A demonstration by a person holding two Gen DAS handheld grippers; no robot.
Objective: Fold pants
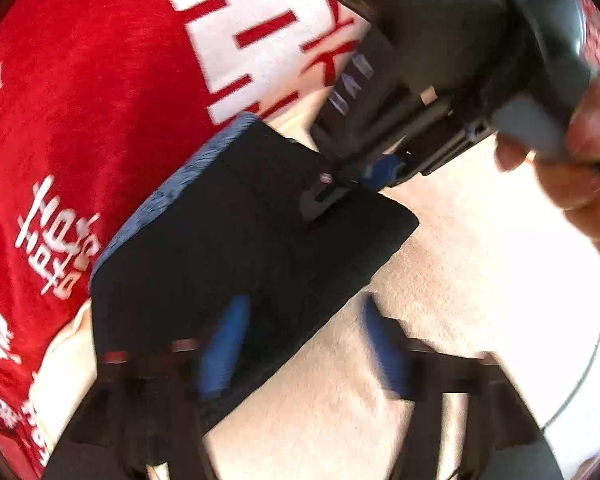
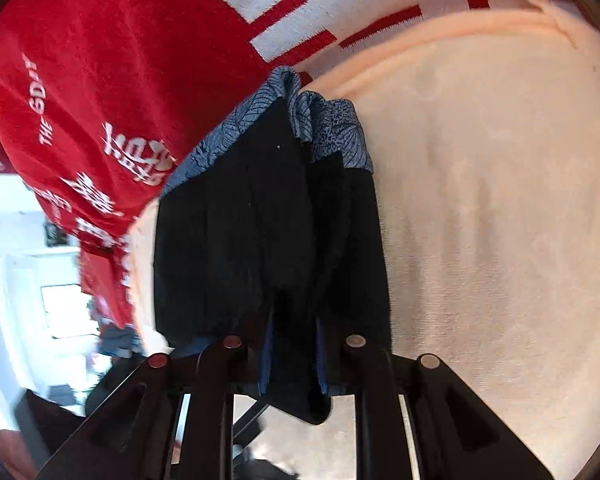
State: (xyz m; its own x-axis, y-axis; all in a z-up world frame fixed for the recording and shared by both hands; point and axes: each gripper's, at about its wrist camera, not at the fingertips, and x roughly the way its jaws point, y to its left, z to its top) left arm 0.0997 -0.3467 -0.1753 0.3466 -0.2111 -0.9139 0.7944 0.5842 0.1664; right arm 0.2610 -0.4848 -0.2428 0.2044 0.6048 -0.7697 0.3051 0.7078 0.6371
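The pants [image 1: 236,236] are black with a blue patterned waistband, folded into a small rectangle on a cream blanket [image 1: 480,280]. My left gripper [image 1: 304,344] is open, its blue-padded fingers [image 1: 224,344] spread wide, one over the pants' near edge and one over the blanket. My right gripper [image 1: 332,196] shows in the left wrist view, held by a hand and pinching the pants' far edge. In the right wrist view the right gripper [image 2: 294,356] is shut on the black pants [image 2: 268,220], the cloth bunched between its blue pads and hanging forward.
A red and white printed blanket [image 1: 80,100] lies beyond the cream one and also shows in the right wrist view [image 2: 100,60]. The cream blanket [image 2: 500,220] has a folded hem at its far edge. A bright room shows at the left of the right wrist view.
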